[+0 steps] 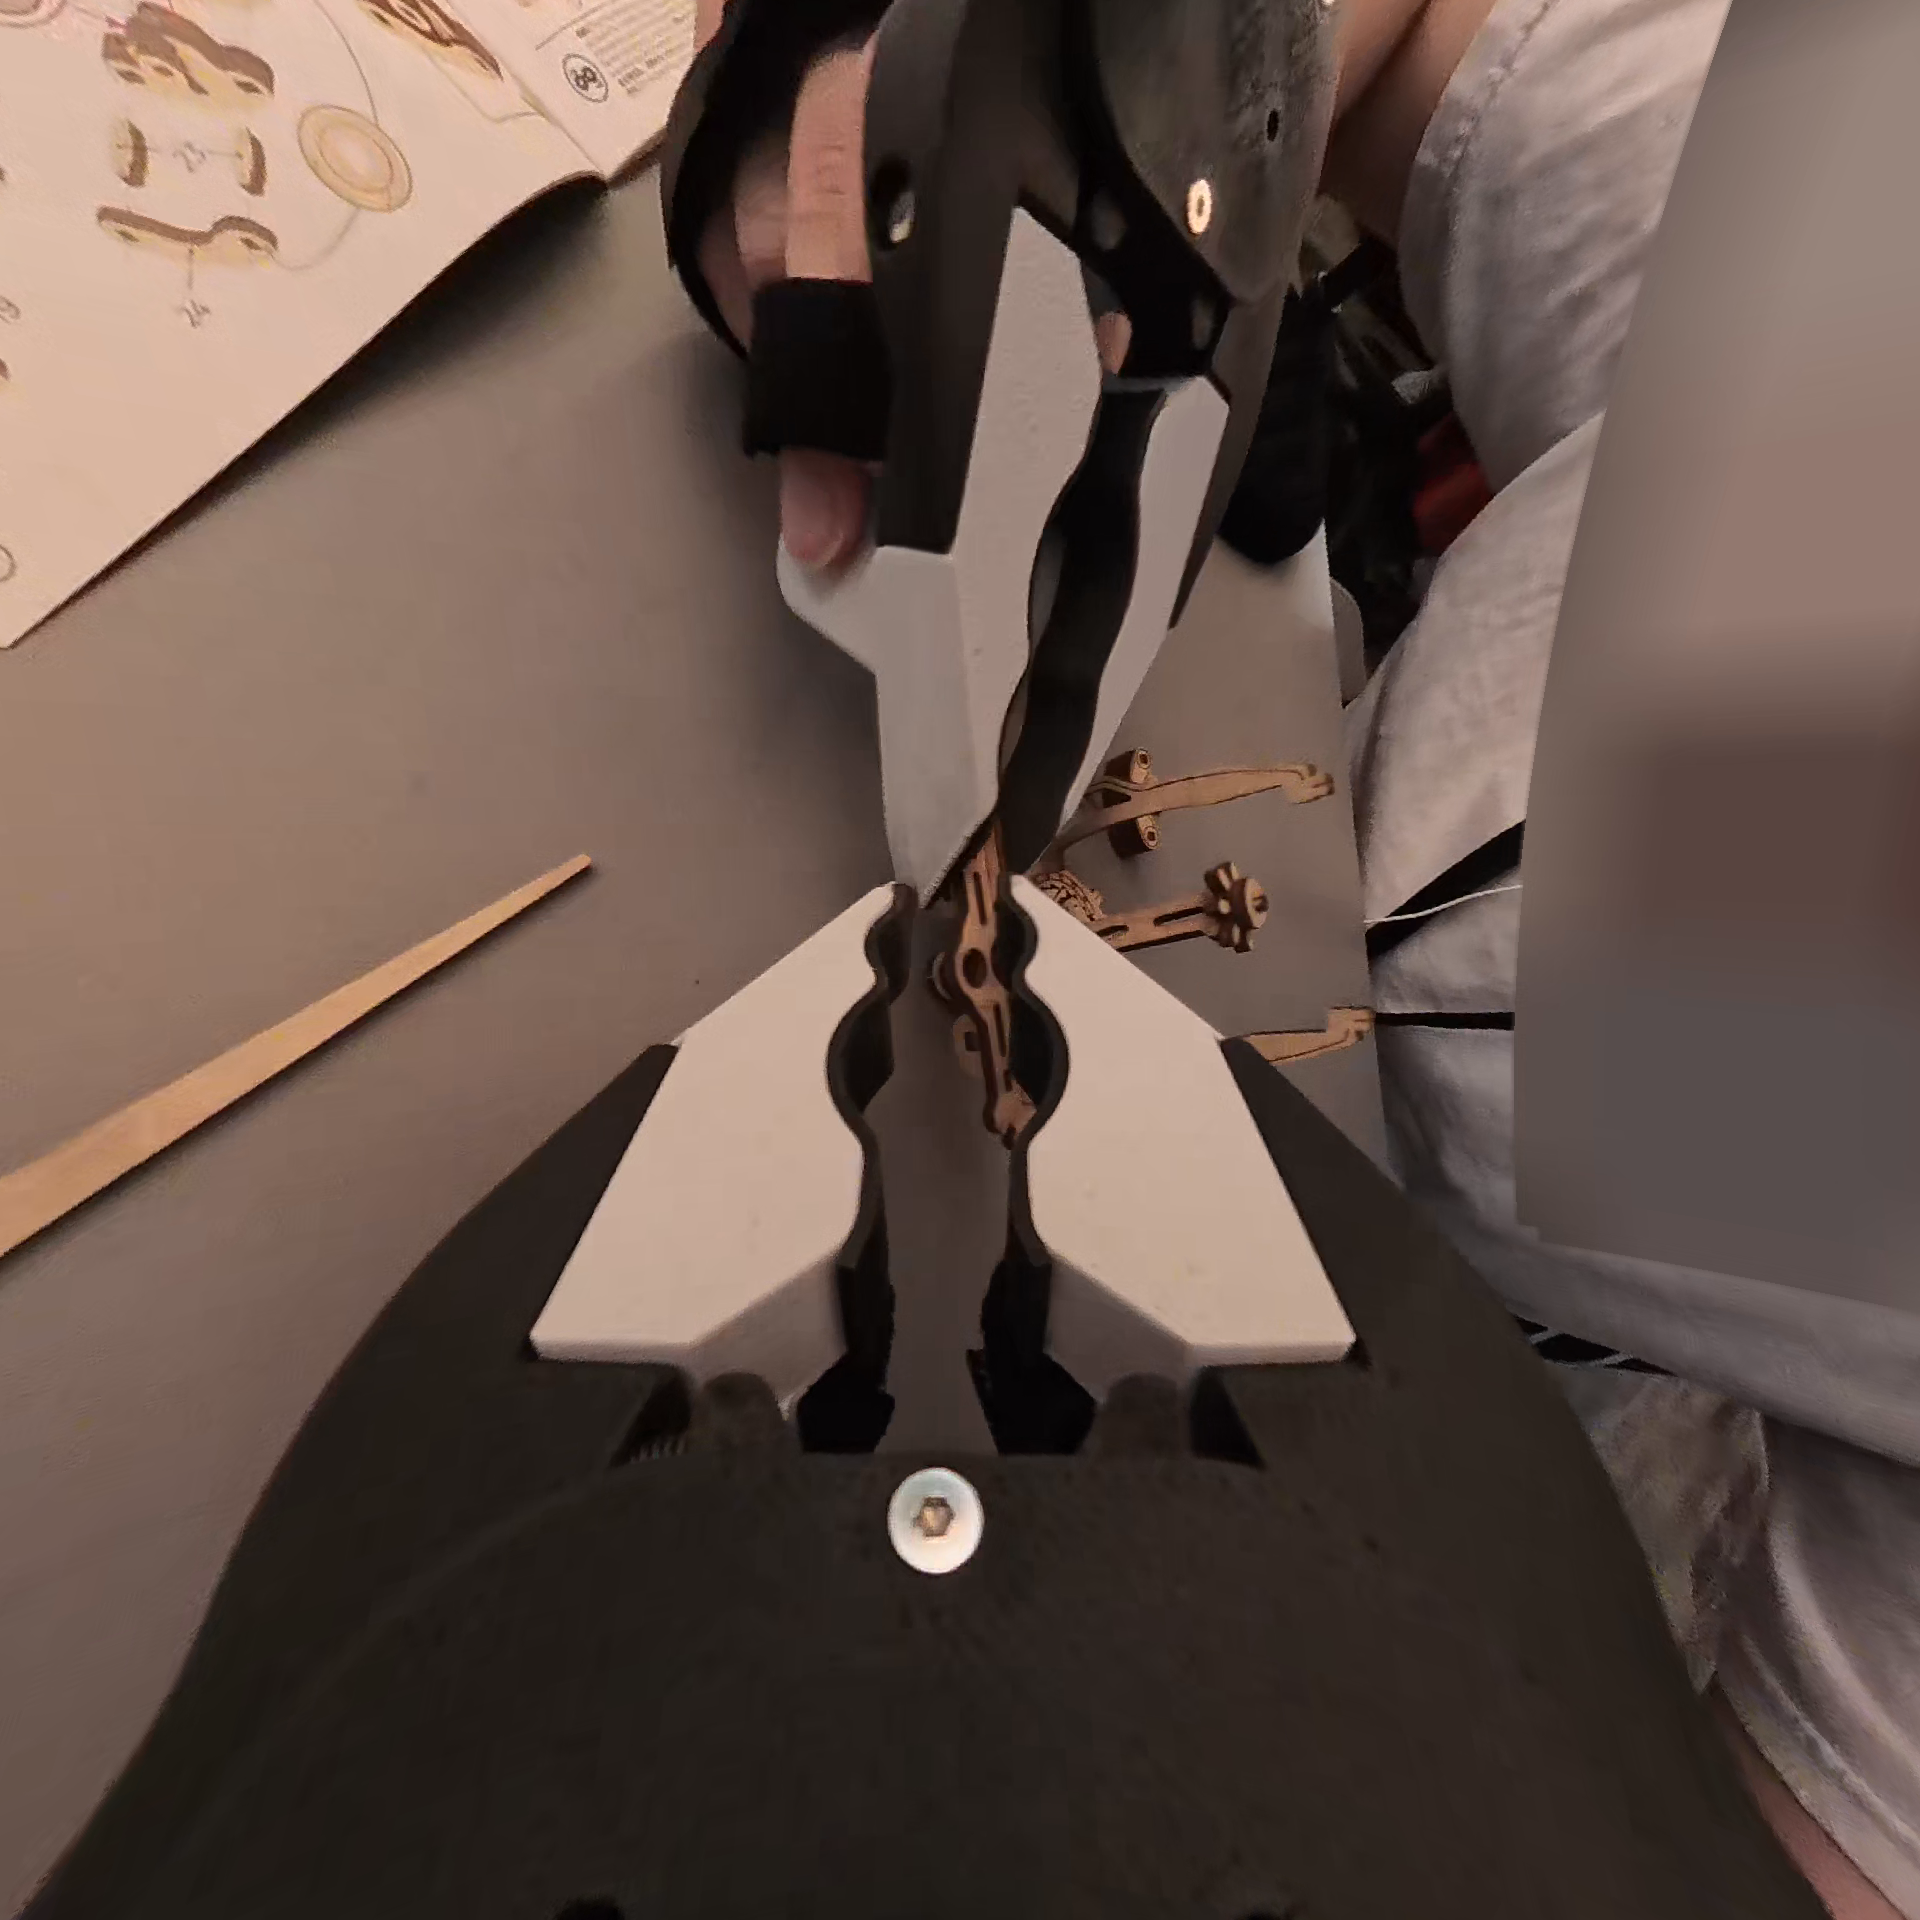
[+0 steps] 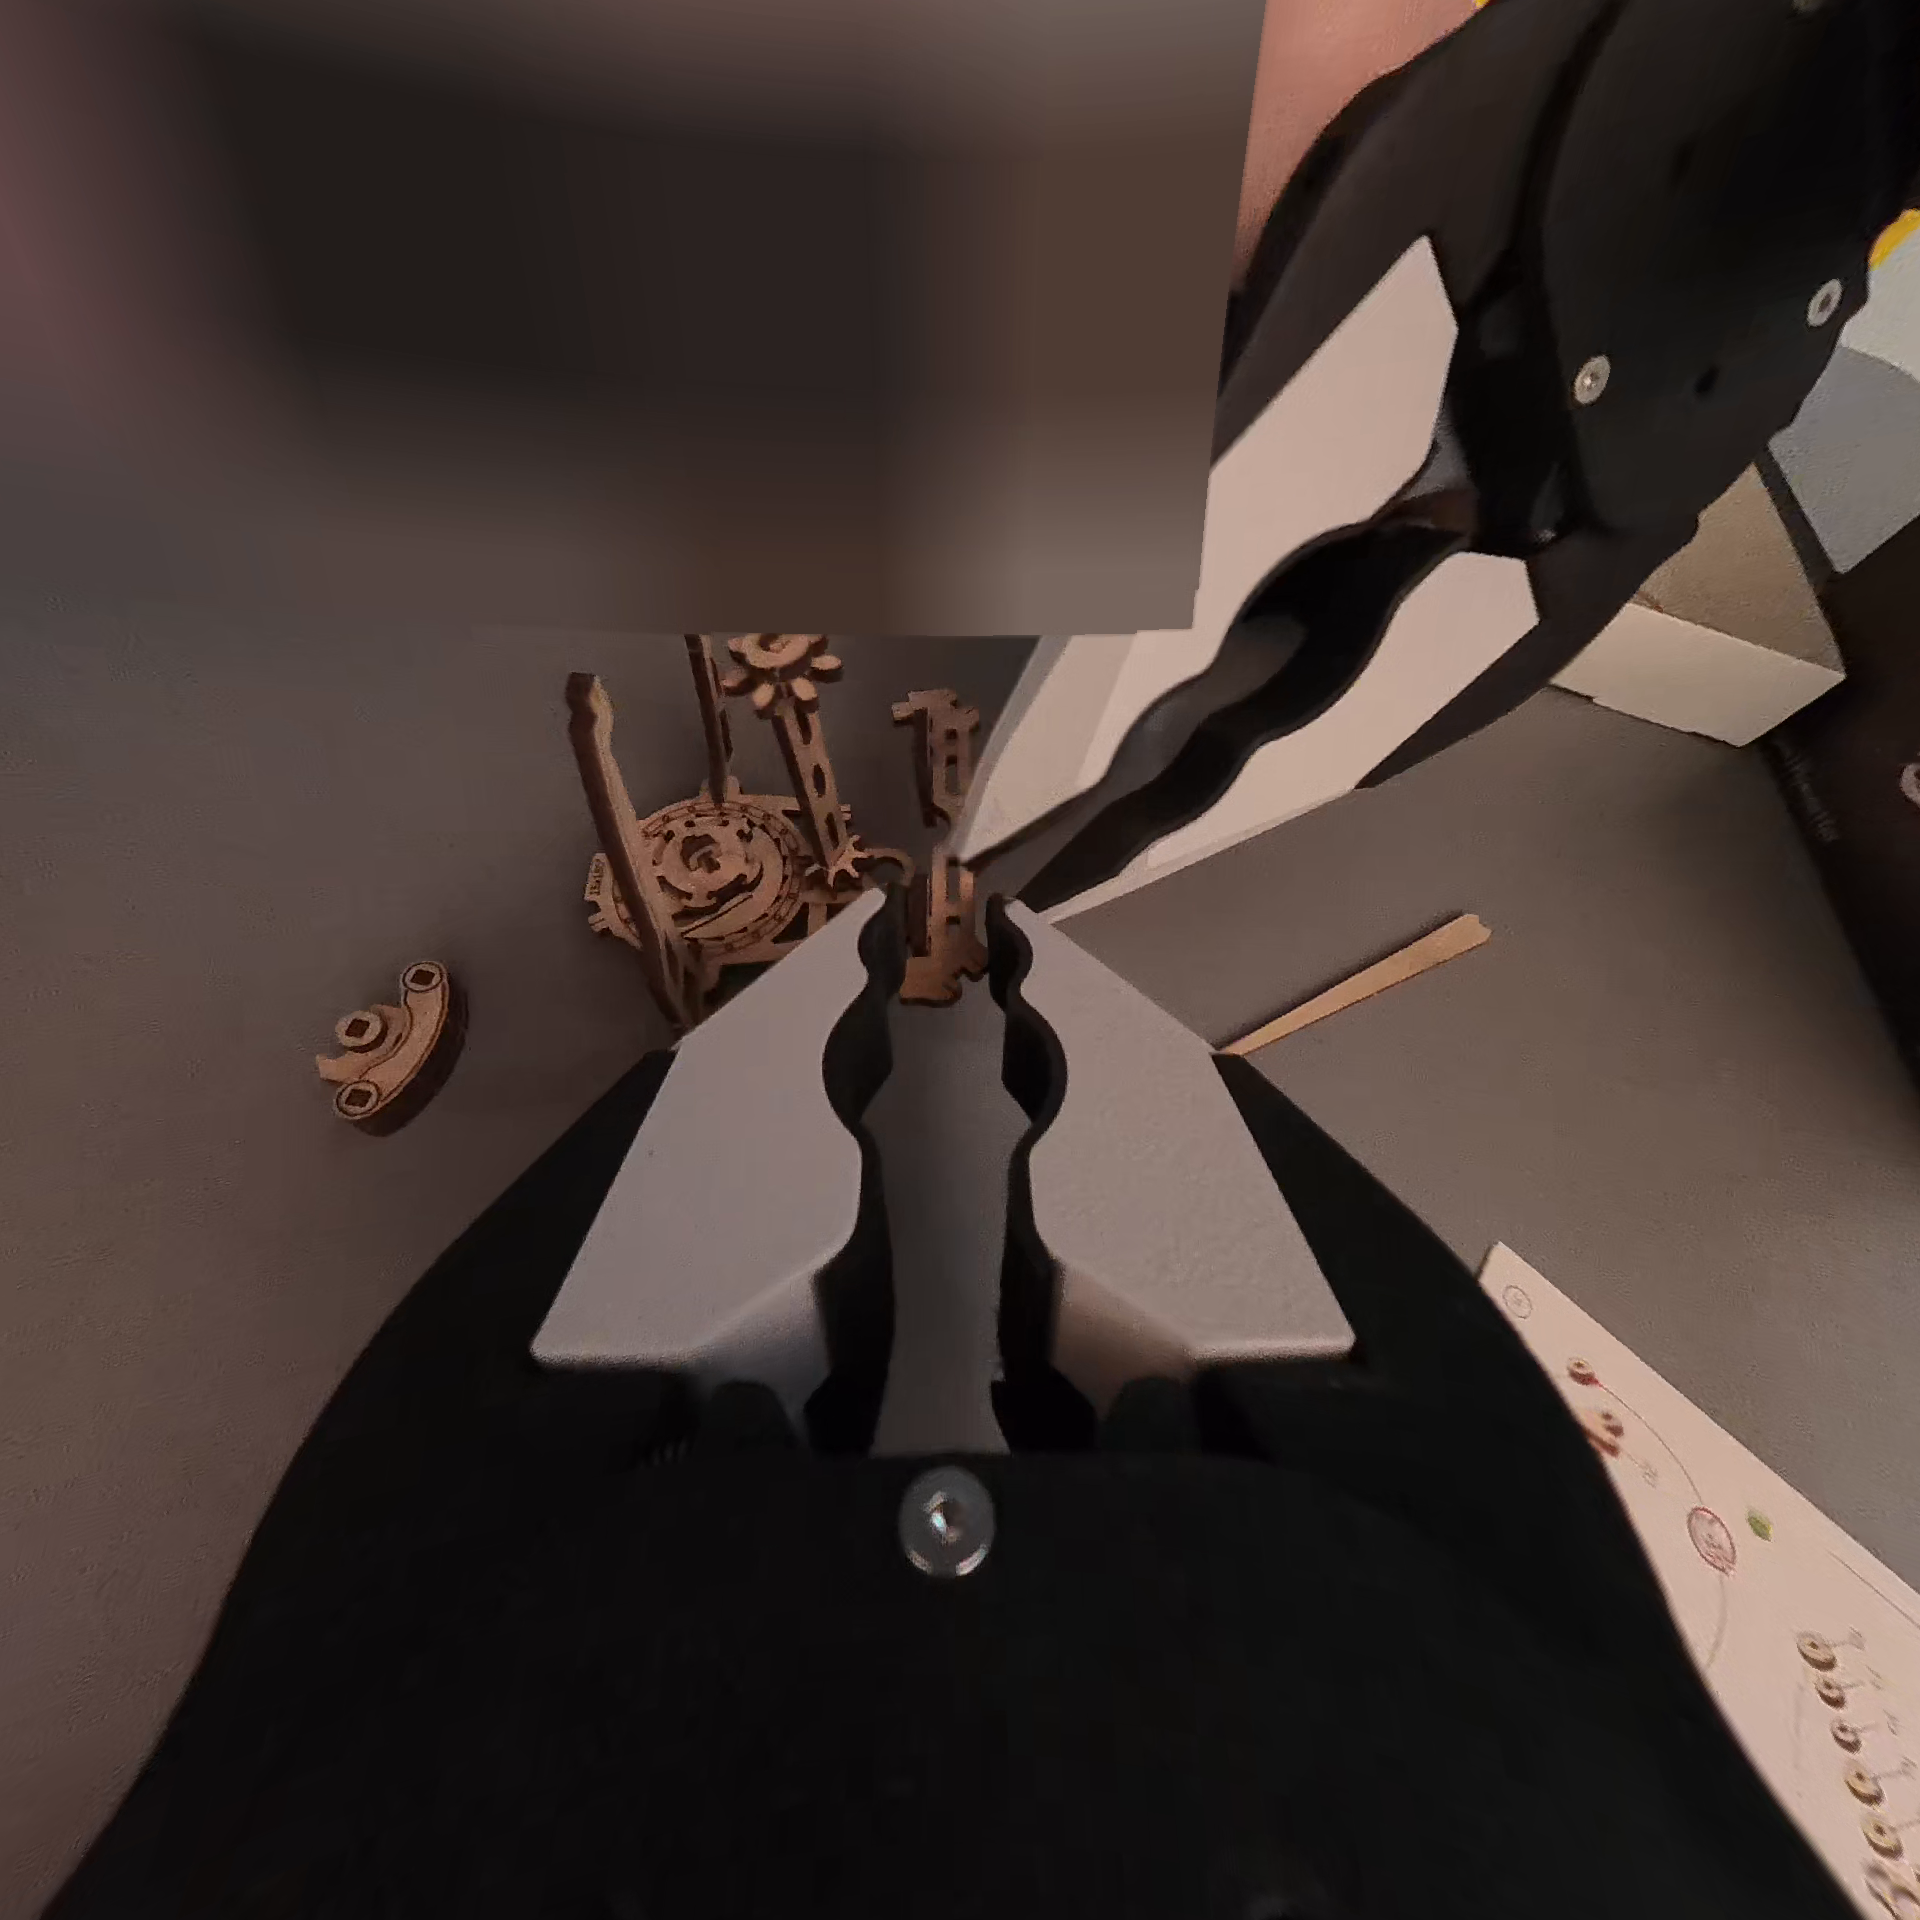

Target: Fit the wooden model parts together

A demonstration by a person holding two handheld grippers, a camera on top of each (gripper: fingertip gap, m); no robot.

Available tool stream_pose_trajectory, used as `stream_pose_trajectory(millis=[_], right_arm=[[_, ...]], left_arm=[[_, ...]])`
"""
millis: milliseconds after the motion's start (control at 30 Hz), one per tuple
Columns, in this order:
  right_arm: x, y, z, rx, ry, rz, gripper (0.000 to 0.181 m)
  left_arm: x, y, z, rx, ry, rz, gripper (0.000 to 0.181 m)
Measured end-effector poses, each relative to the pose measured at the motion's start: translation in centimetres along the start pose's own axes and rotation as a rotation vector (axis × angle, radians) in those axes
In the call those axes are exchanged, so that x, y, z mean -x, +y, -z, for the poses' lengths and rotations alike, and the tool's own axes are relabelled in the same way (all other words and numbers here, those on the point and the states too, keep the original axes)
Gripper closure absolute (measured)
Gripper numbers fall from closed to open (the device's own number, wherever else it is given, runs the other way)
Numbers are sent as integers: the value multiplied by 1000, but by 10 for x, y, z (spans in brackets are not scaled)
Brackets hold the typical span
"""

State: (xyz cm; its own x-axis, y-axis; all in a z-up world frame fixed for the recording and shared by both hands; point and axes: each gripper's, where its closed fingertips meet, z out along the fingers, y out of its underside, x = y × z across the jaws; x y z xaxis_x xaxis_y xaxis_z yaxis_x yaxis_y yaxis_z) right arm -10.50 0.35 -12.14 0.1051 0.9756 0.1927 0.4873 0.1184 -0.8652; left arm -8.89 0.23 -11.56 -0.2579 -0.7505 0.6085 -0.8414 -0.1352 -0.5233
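Note:
A slotted wooden strip (image 1: pixel 982 997) stands between the tips of both grippers, just above the grey table (image 1: pixel 416 727). My left gripper (image 1: pixel 964 899) is shut on its lower part. My right gripper (image 1: pixel 977 844) comes down from above and pinches the strip's top end. In the right wrist view the strip (image 2: pixel 940 940) sits between my right gripper's tips (image 2: pixel 943 906), and the left gripper (image 2: pixel 971 860) reaches in from the upper right. The partly built wooden model (image 2: pixel 707 873), with a gear ring and upright arms, lies just behind; its arms also show in the left wrist view (image 1: pixel 1174 914).
A curved wooden part (image 2: pixel 390 1044) lies alone at the left. A thin wooden stick (image 1: pixel 291 1039) lies on the table; it also shows in the right wrist view (image 2: pixel 1371 977). An instruction sheet (image 1: pixel 208 260) lies far left. A person in light clothing (image 1: pixel 1507 727) sits close at the right. The tips of both grippers are at nearly the same place.

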Motion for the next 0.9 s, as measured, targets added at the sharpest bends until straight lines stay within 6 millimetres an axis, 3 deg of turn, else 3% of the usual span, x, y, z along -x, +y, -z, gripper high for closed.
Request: stream_pose_trajectory(millis=[333,433,533,733,900], right_arm=[[-9,1,4,-12,52,-5,166],[-17,-3,6,-55,66,-151,147],[-21,-9,14,-131,18,-260,150],[-15,-26,23,-147,83,56,164],[-18,-29,23,-165,48,-67,166]], left_arm=[[-1,4,-3,5,85,51,178],[-2,0,2,-49,71,40,181],[-7,0,9,-88,72,42,181],[-18,-4,15,-159,200,177,181],[-21,-8,18,-191,285,228,181]])
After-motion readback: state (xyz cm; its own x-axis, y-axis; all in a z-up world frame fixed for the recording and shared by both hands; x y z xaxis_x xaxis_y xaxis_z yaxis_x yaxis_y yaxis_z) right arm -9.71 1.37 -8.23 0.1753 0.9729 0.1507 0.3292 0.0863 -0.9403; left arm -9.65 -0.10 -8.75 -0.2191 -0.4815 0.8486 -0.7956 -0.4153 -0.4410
